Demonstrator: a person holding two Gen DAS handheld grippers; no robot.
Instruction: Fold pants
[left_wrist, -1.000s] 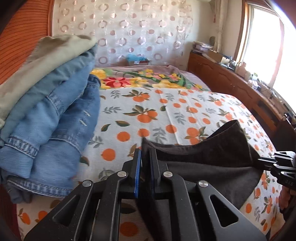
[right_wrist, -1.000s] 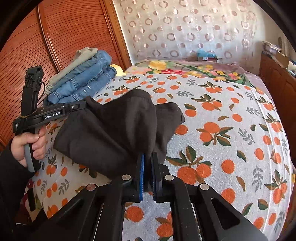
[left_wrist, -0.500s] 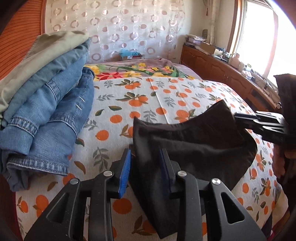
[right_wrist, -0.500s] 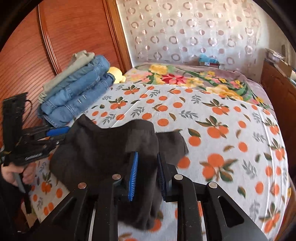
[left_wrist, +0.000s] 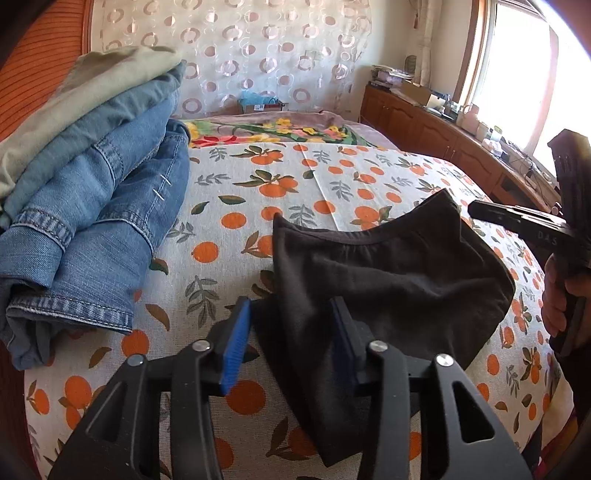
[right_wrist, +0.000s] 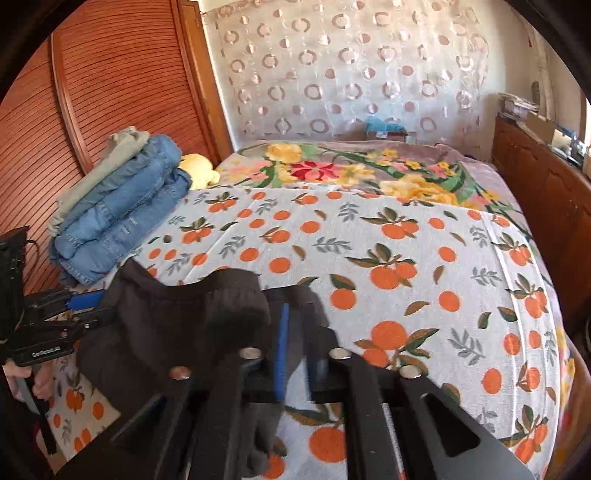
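We have both grippers' fingers spread, left gripper (left_wrist: 290, 343) and right gripper (right_wrist: 297, 349) gripping nothing, because the dark pants (left_wrist: 388, 273) lie folded on the bed (right_wrist: 406, 258).

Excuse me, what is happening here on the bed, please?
A person is folding dark pants on a bed with an orange-print cover, using a handheld gripper in each hand. Both the left gripper and the right gripper are open, with the cloth lying loose between their fingers, so neither grips it. The pants sit bunched near the bed's front edge. A stack of folded jeans waits at the left side.
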